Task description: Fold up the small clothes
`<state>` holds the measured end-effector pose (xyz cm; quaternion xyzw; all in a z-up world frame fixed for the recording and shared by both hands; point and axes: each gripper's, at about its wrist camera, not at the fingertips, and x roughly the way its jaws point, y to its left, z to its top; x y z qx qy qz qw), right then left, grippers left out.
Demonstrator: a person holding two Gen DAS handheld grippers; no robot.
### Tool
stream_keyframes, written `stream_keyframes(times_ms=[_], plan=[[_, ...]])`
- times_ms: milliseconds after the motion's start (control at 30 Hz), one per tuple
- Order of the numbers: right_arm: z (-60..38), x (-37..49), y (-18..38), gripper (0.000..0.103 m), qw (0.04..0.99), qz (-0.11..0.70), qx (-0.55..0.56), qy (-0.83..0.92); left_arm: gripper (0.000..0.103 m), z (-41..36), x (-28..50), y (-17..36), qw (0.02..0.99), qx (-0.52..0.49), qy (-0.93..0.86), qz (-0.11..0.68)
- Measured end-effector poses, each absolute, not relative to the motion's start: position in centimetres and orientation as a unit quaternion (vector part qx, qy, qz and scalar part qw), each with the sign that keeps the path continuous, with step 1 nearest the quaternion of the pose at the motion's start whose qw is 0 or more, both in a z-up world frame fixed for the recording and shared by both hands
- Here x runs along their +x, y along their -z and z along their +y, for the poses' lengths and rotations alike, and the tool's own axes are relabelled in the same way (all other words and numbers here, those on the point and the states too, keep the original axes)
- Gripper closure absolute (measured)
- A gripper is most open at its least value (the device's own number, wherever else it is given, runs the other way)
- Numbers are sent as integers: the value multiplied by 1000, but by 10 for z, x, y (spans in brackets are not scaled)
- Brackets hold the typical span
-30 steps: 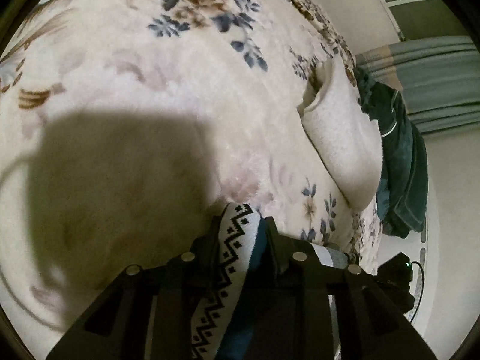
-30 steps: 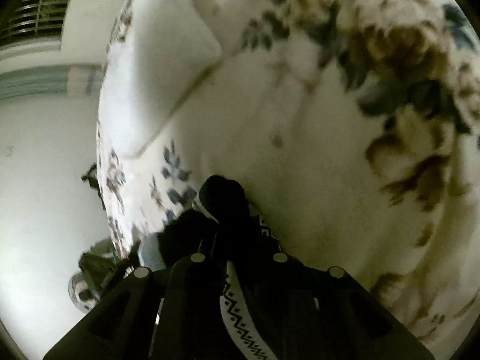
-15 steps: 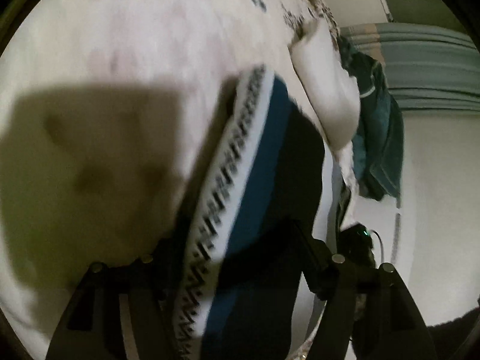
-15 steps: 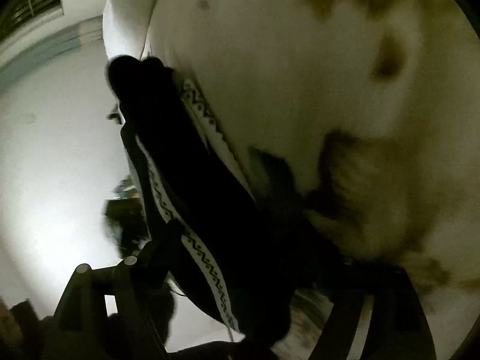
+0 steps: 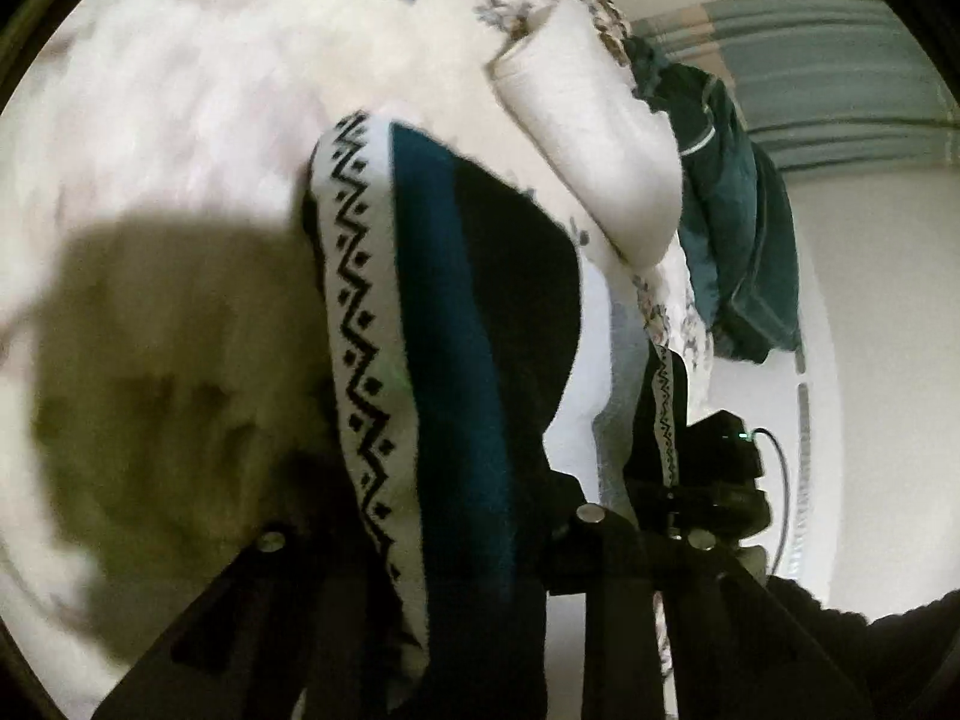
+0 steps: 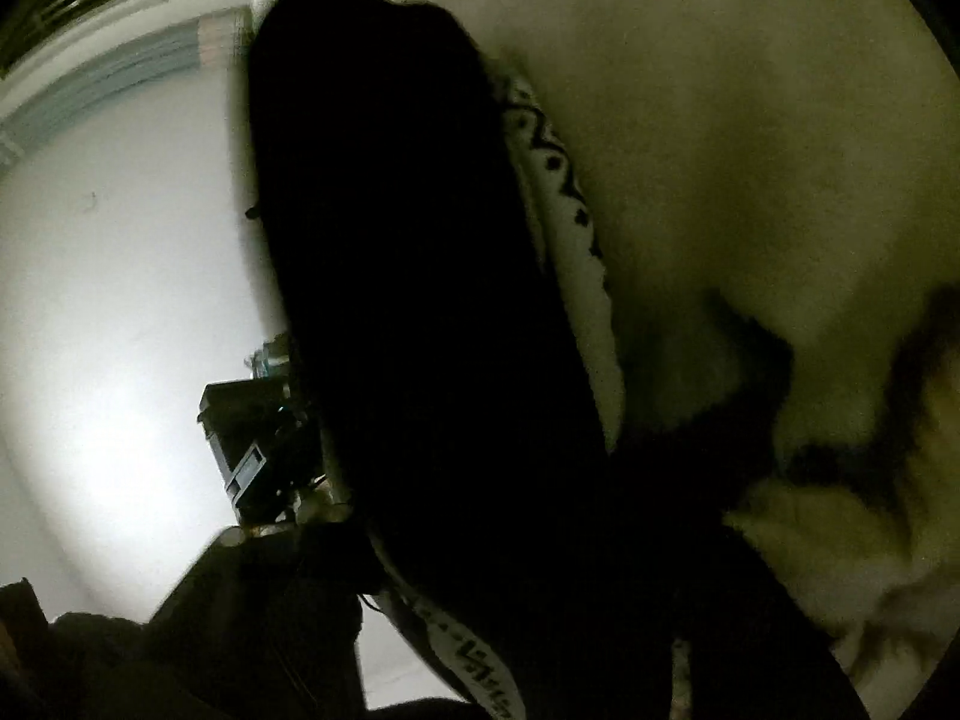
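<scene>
The knitted garment (image 5: 432, 360) hangs over your floral bed blanket (image 5: 180, 90), clenched in your left tongs (image 5: 456, 546) and right tongs (image 6: 480, 540).

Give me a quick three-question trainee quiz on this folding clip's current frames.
1. True or false: the patterned garment lies flat and untouched on the floral blanket.
2. What dark item lies beyond the white pillow? A) teal garment B) red towel C) shoe
3. Which gripper holds the garment?

Key: 1 false; 2 A; 3 both, left gripper and right gripper.
</scene>
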<state>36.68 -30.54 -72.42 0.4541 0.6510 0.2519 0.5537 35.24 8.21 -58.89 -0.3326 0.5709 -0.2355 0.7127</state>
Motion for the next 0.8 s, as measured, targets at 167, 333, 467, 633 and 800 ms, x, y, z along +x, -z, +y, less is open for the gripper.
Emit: stream_keyframes(times_ms=[167,333,467,633,800], plan=[[-304,365,681,75,583,626,462,-234,85,80,369,558,720,-310,237,574],[-315,395,625,75,626,588,459,-228,85,70,425,513,736,-296,256,552],[-335,446,591,75,659,552,464,-216,85,47,491,484,752,-277,281,528],[-360,540,566,75,700,519,446,-204,85,13,594,476,771,-260,303,497],[-374,609,571,75,716,522,425,-183,85,-3,664,494,769,-247,304,505]])
